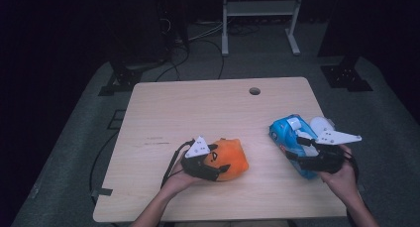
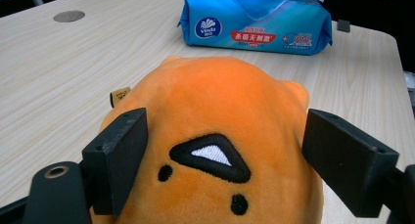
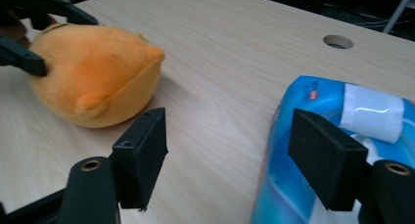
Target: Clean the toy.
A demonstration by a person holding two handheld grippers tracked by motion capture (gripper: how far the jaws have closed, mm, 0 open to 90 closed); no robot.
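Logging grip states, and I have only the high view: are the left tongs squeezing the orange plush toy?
Observer: No. The left gripper view shows the left tongs spread around the orange plush toy, whose fabric isn't dented.
Operator: And the right tongs on the blue pack?
Observer: Open too. In the right gripper view the right tongs hold nothing: one jaw is over bare table, the other over the blue tissue pack.

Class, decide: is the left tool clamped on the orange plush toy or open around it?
Open. The left tool straddles the toy, with a gap visible beside its right pad.
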